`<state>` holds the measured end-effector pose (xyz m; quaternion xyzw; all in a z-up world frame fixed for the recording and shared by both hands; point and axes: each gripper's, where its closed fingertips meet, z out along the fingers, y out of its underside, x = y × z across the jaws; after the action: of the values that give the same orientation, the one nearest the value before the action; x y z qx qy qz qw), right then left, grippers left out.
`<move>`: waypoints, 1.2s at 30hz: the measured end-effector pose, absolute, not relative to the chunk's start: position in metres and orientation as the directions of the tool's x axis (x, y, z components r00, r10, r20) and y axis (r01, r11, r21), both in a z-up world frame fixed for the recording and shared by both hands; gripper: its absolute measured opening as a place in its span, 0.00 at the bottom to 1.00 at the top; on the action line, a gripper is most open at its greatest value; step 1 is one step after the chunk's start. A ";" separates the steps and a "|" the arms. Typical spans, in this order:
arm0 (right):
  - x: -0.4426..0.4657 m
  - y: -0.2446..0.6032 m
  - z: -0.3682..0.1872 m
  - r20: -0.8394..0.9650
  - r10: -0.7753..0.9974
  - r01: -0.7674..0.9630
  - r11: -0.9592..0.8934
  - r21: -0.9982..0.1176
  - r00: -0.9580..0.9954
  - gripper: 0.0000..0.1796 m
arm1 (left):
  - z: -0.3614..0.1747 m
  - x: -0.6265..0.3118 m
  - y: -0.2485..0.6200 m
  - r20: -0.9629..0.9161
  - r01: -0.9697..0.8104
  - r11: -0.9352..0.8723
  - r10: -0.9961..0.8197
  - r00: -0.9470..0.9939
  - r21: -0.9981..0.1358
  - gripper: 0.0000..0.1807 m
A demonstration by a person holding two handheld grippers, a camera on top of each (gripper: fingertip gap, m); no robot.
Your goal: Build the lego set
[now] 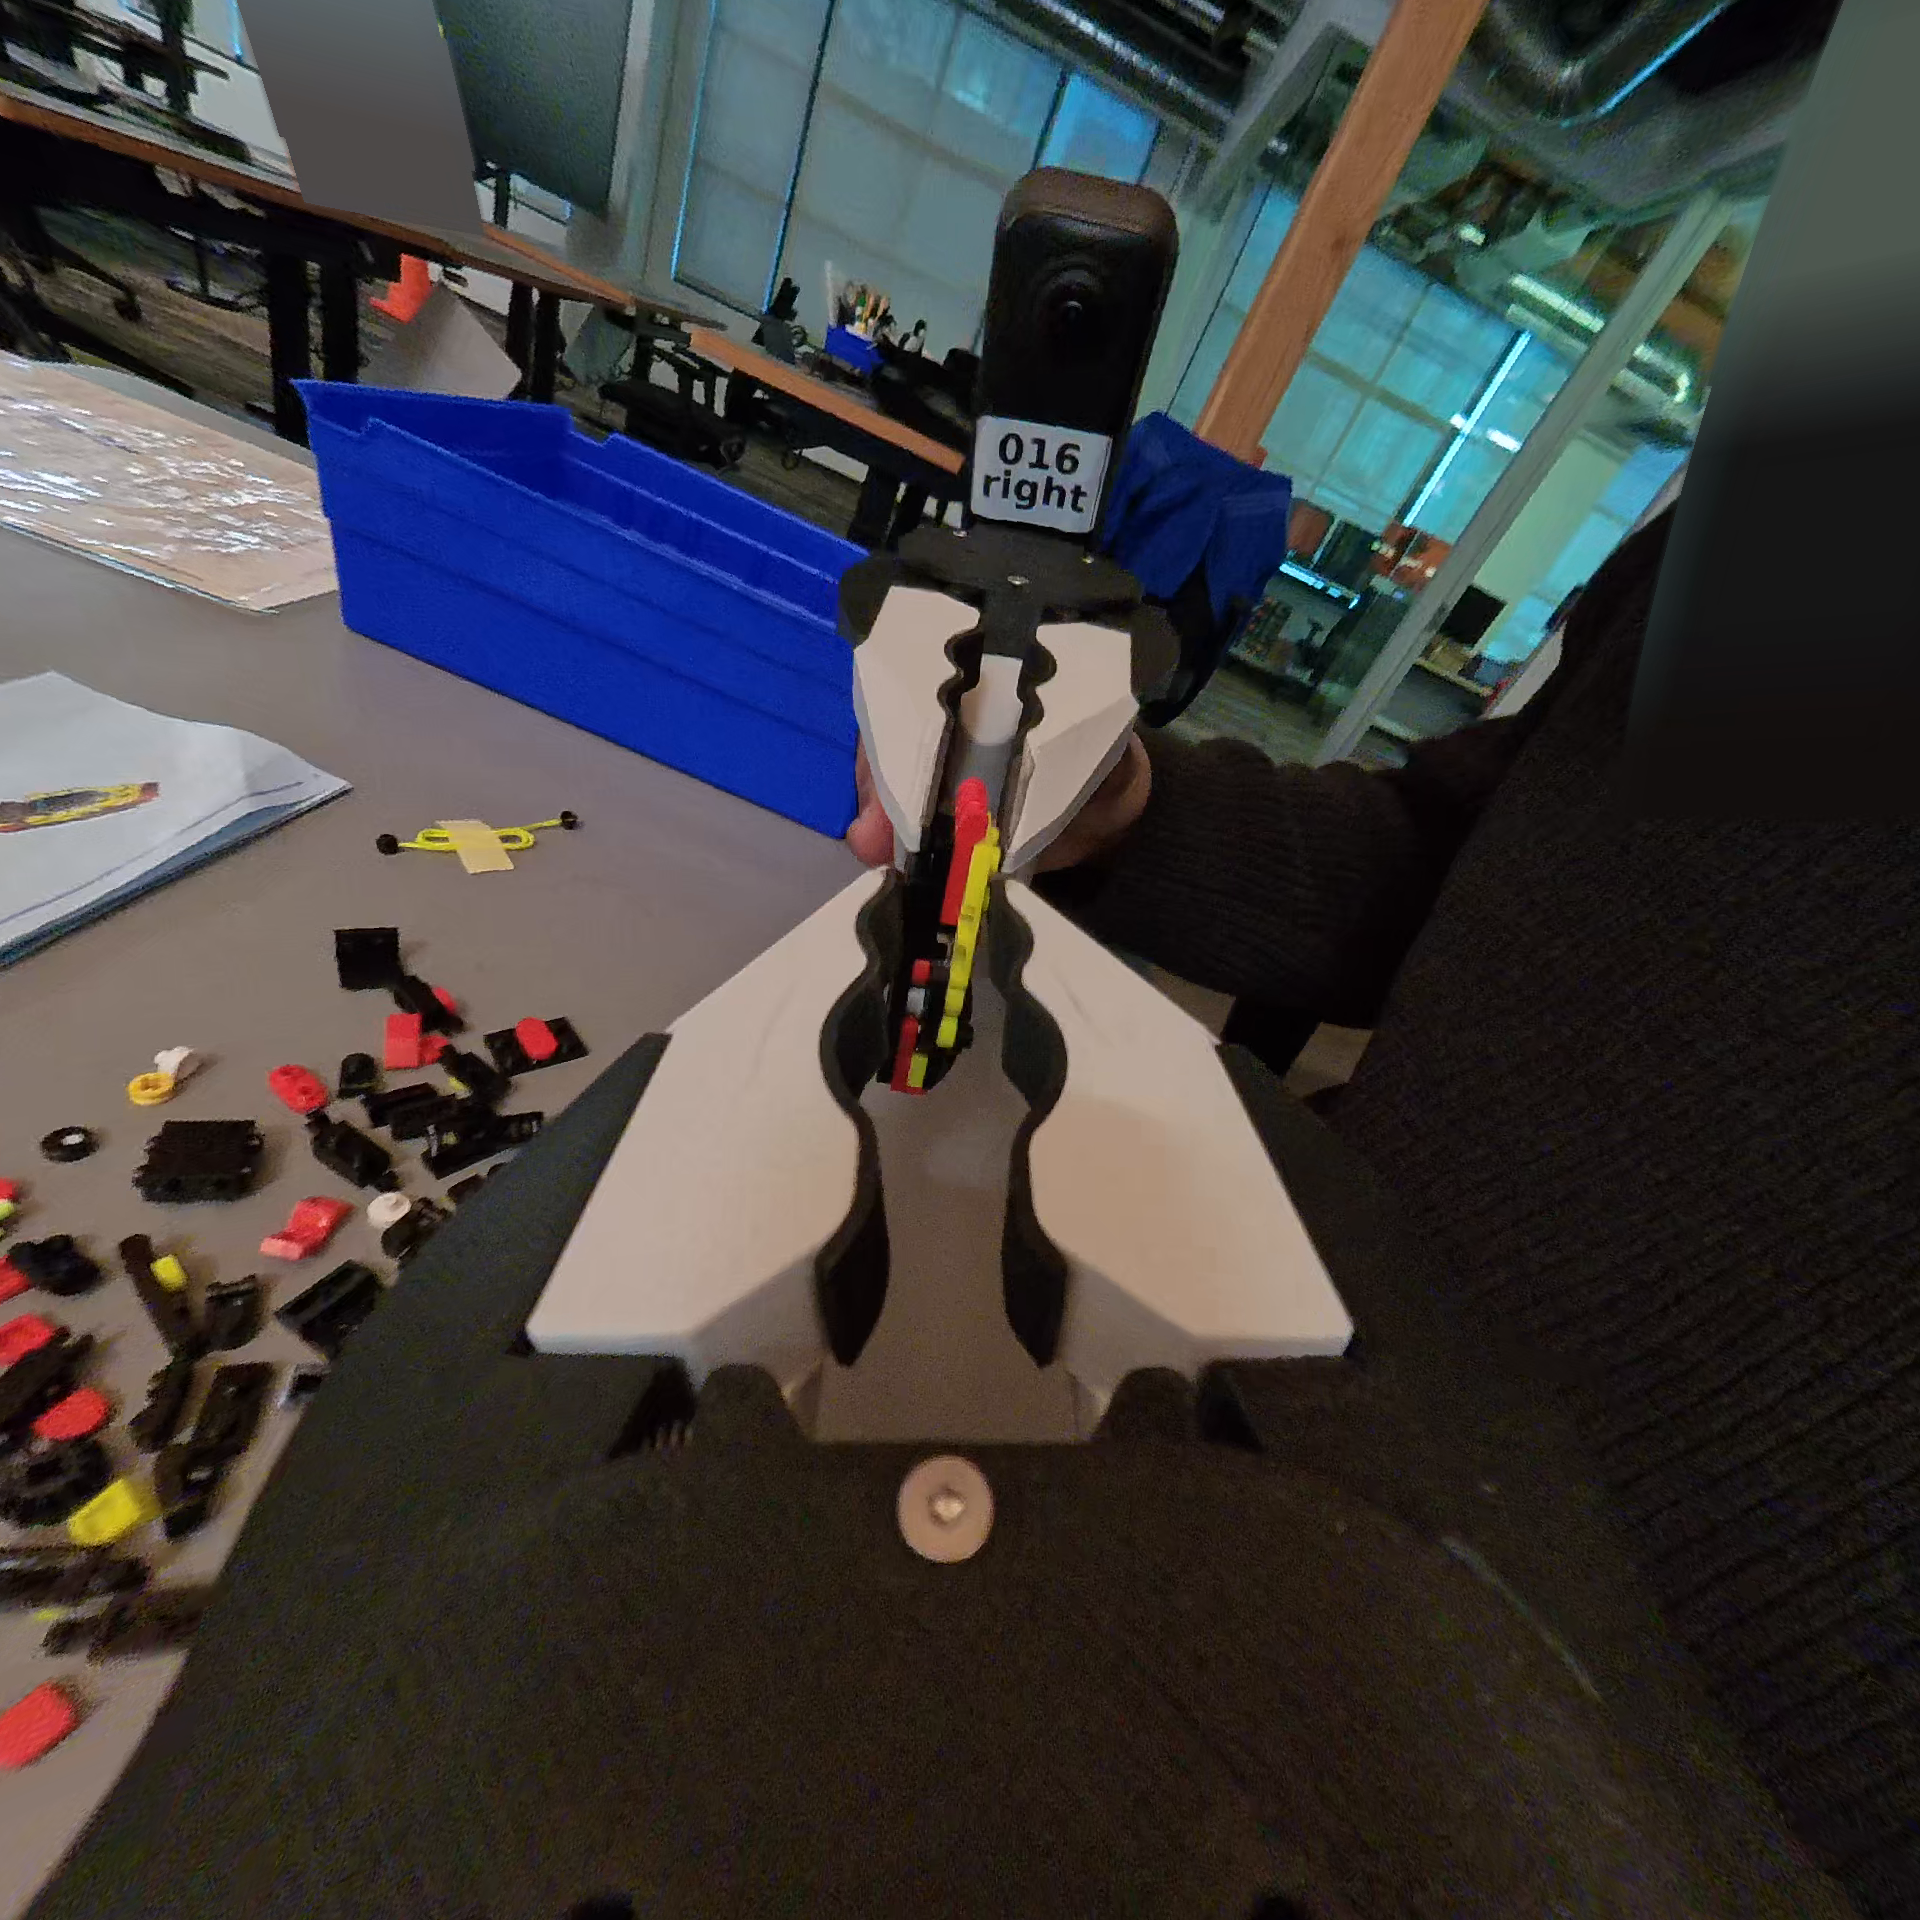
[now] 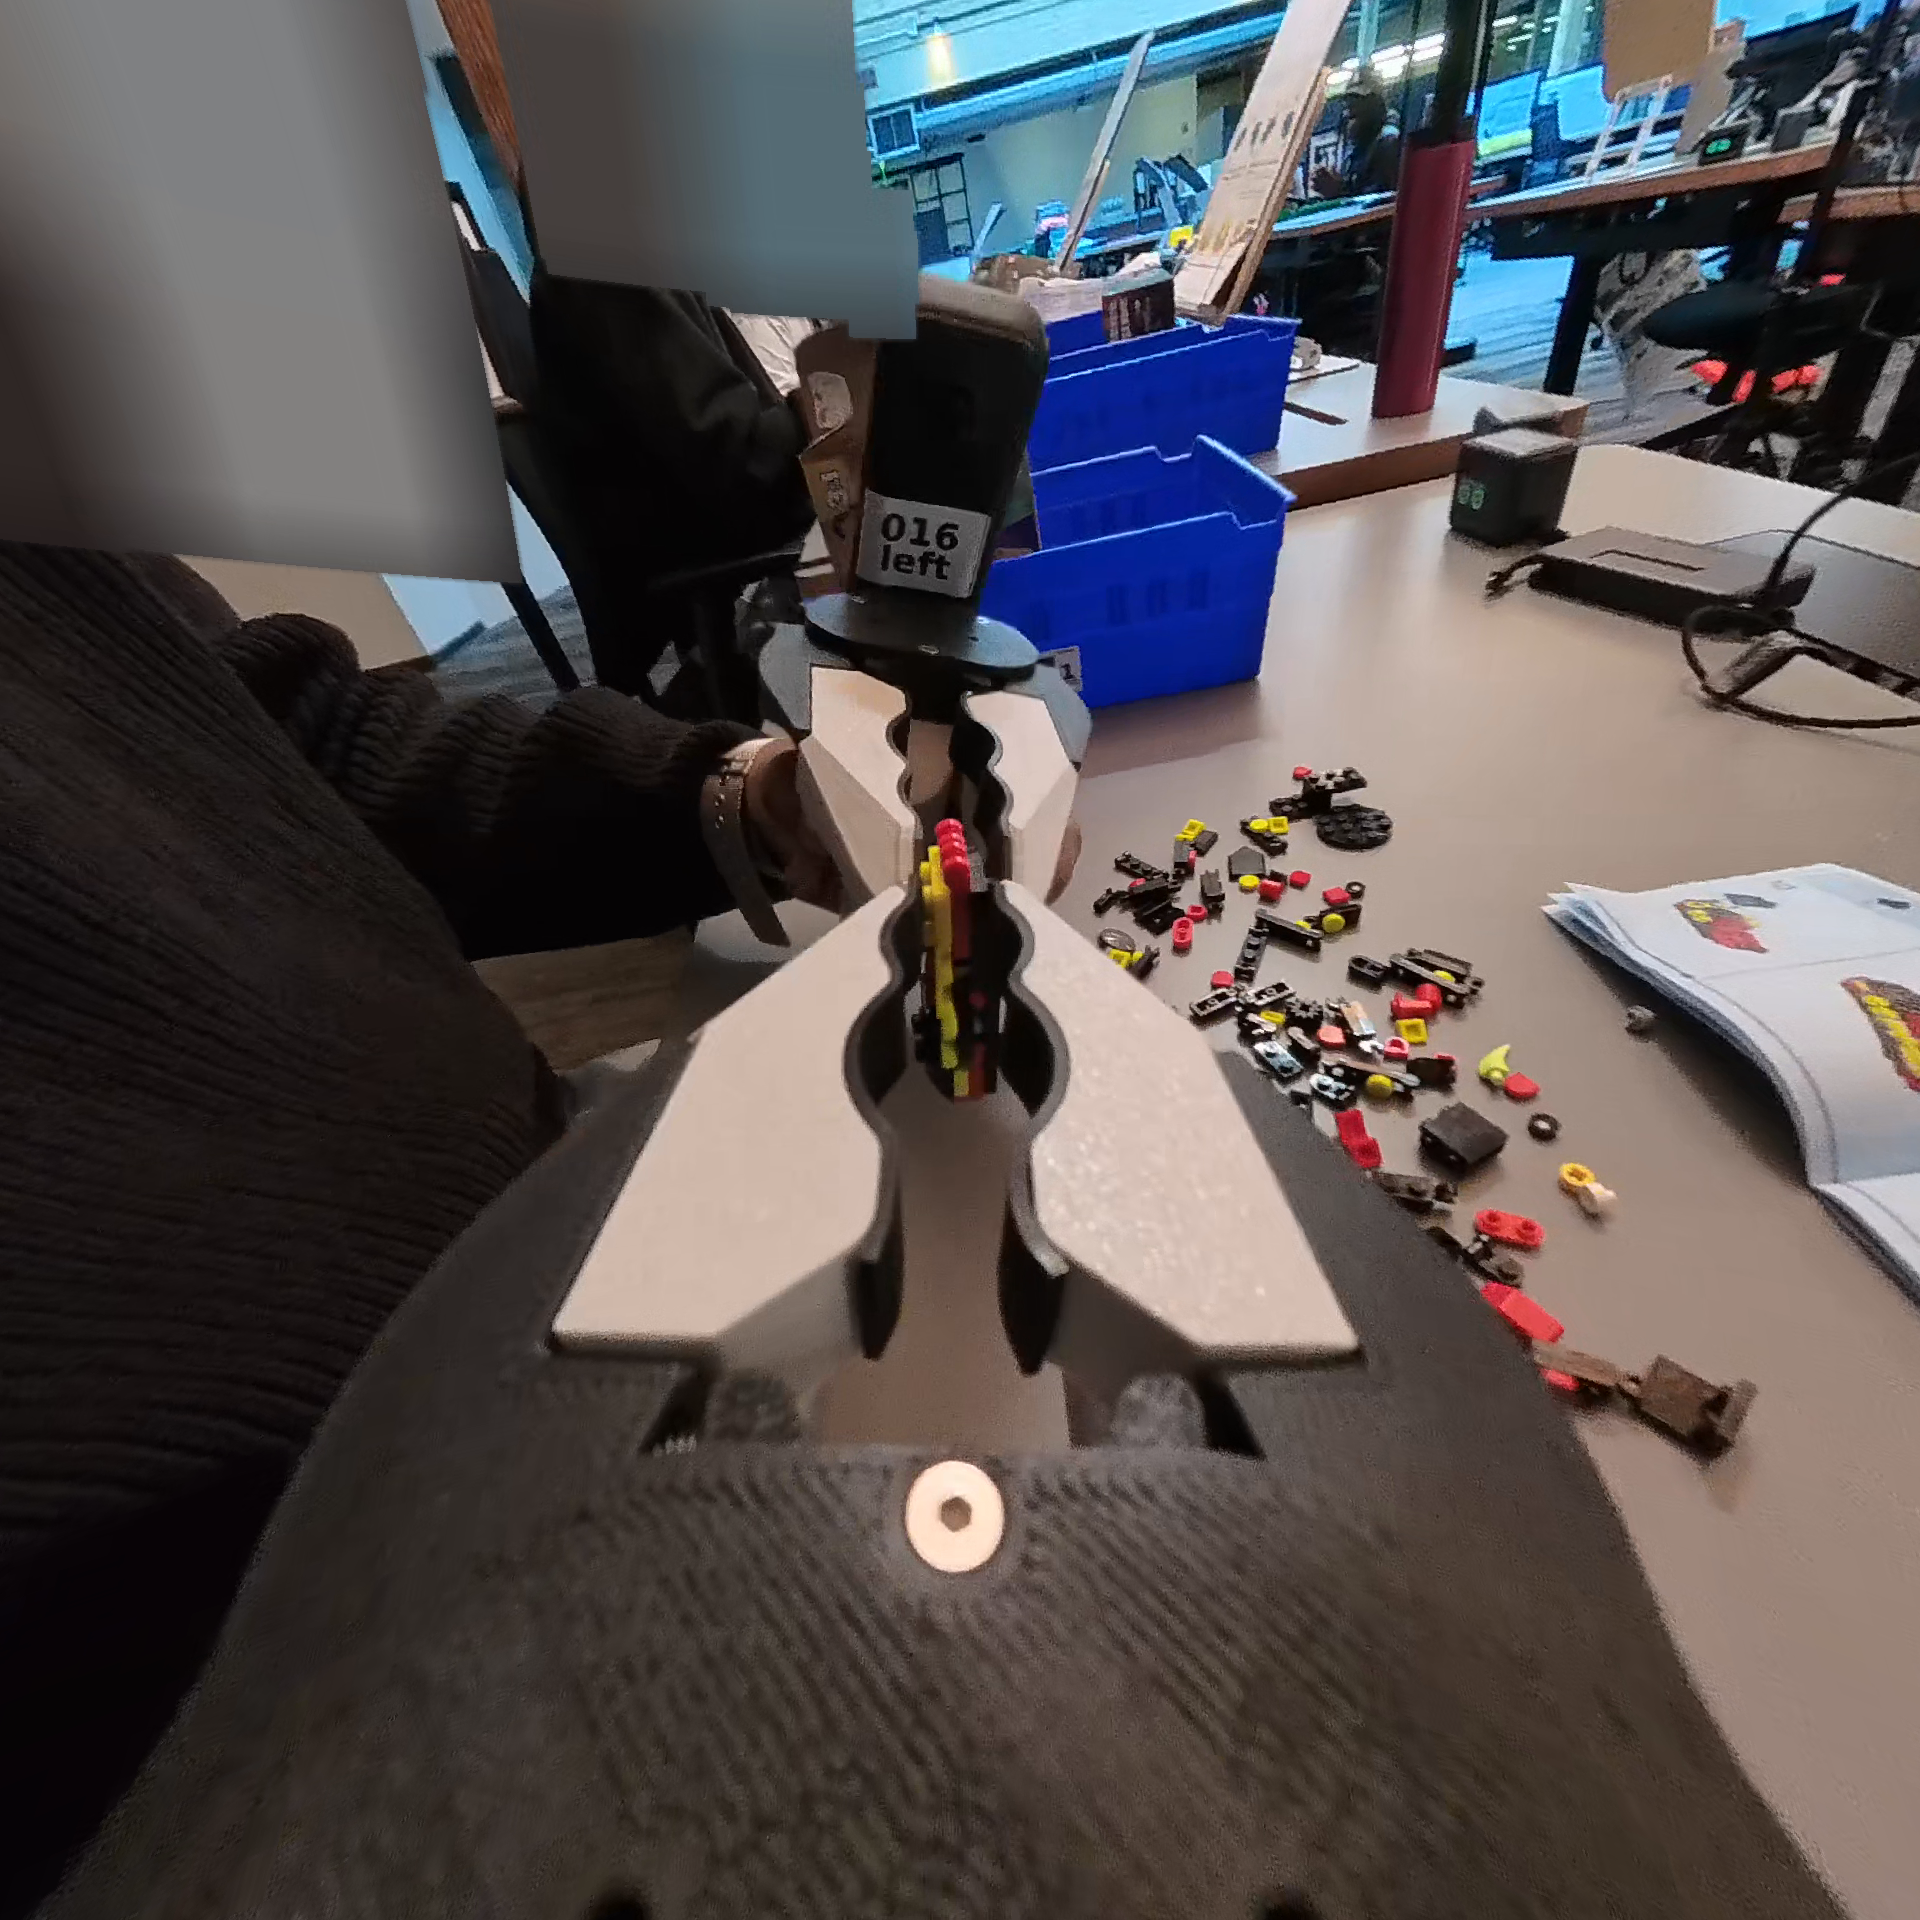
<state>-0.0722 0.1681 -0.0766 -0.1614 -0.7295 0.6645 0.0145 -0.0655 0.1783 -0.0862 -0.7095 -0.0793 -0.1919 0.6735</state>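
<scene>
A flat lego assembly (image 1: pixel 945 956) of black, red and yellow plates stands on edge in the air above the table. Both grippers face each other and are shut on it from opposite ends. My left gripper (image 1: pixel 940 904) clamps its near end in the left wrist view. The right gripper (image 1: pixel 977 800) grips its far end there. In the right wrist view the assembly (image 2: pixel 954 966) sits in my right gripper (image 2: pixel 951 914), with the left gripper (image 2: pixel 951 831) beyond it. Loose lego pieces (image 1: pixel 343 1122) lie on the grey table (image 1: pixel 644 852); they also show in the right wrist view (image 2: pixel 1330 997).
A blue bin (image 1: pixel 582 582) stands behind the pieces, with more blue bins (image 2: pixel 1153 520) in the right wrist view. An instruction booklet (image 2: pixel 1787 997) lies open beside the pieces. A yellow string piece with tape (image 1: pixel 478 836) lies apart. Black boxes and cables (image 2: pixel 1683 582) sit at the table's far edge. My left and right fingertips are right by each other.
</scene>
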 end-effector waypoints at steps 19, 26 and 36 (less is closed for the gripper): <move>-0.062 0.208 -0.075 -0.167 0.390 0.188 0.017 -0.982 -0.906 0.06 | -0.079 -0.059 0.211 0.370 0.359 -0.091 -0.275 0.888 -0.929 0.06; -0.062 0.220 -0.074 -0.178 0.420 0.184 -0.027 -0.983 -0.890 0.08 | -0.080 -0.059 0.219 0.364 0.349 -0.103 -0.284 0.887 -0.931 0.06; -0.061 0.218 -0.077 -0.162 0.415 0.174 -0.010 -0.985 -0.895 0.06 | -0.081 -0.060 0.221 0.385 0.368 -0.112 -0.291 0.876 -0.923 0.06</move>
<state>-0.0613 0.2181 -0.0766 -0.2109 -0.6980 0.6786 0.0887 -0.0598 0.2206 -0.0812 -0.7034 -0.0273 -0.2476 0.6657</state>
